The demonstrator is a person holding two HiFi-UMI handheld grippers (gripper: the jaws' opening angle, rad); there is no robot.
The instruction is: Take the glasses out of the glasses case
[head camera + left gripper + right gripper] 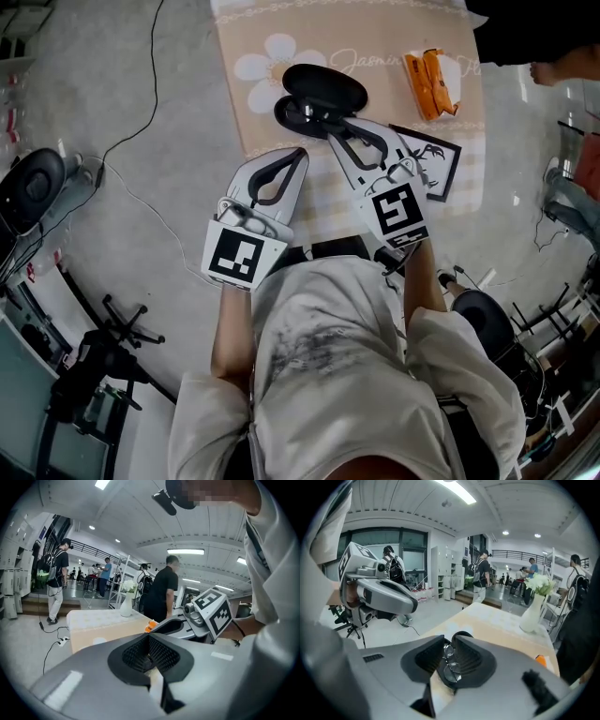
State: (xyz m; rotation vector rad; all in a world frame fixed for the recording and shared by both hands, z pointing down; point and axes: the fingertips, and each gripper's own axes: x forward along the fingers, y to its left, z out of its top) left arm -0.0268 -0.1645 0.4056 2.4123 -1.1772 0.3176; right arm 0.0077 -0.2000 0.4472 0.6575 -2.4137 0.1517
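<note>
Case [323,92] lies open on the bench [253,112], with the glasses [450,665] inside it. Right claw [330,129] is at the case's near edge, tilted down toward it. Its jaws are spread a little and the glasses show in the gap, not pinched. Left claw [302,153] is near the case, on its near left side, jaws pressed together and empty. An orange pack [431,84] lies right of the case.

Large indoor lab hall — ceiling strip lights [187,551], mezzanine railing [515,553], lockers [445,573], swivel chair [33,187]
</note>
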